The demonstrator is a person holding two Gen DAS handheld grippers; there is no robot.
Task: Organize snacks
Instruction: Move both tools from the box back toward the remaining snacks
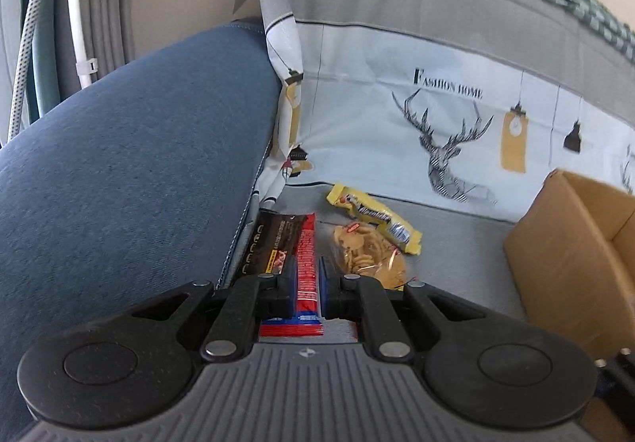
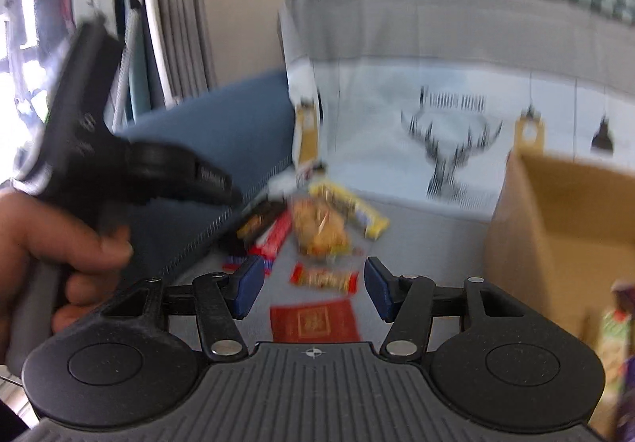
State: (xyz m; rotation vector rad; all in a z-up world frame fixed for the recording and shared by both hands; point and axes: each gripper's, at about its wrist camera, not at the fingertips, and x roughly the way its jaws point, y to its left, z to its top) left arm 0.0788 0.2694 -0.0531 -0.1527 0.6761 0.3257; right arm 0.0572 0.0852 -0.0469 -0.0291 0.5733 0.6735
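Left gripper [image 1: 308,293] is clenched on my red snack bar [image 1: 307,267], low centre of frame, its long axis running straight away up the picture. Right gripper [image 2: 313,289] hangs unclenched over a red-and-gold bar [image 2: 324,279] lying crosswise. Crowding close right: cookie bag [image 1: 367,249], yellow bar [image 1: 373,218]; cardboard box [image 1: 567,243] far right.

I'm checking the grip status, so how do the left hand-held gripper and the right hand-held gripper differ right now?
The left hand-held gripper is shut on the red snack packet; the right hand-held gripper is open with nothing between its pads. The left one sits at the snacks beside the blue sofa arm; the right one is short of them, above the grey seat. Both have blue pads on black fingers and point toward the snack pile.
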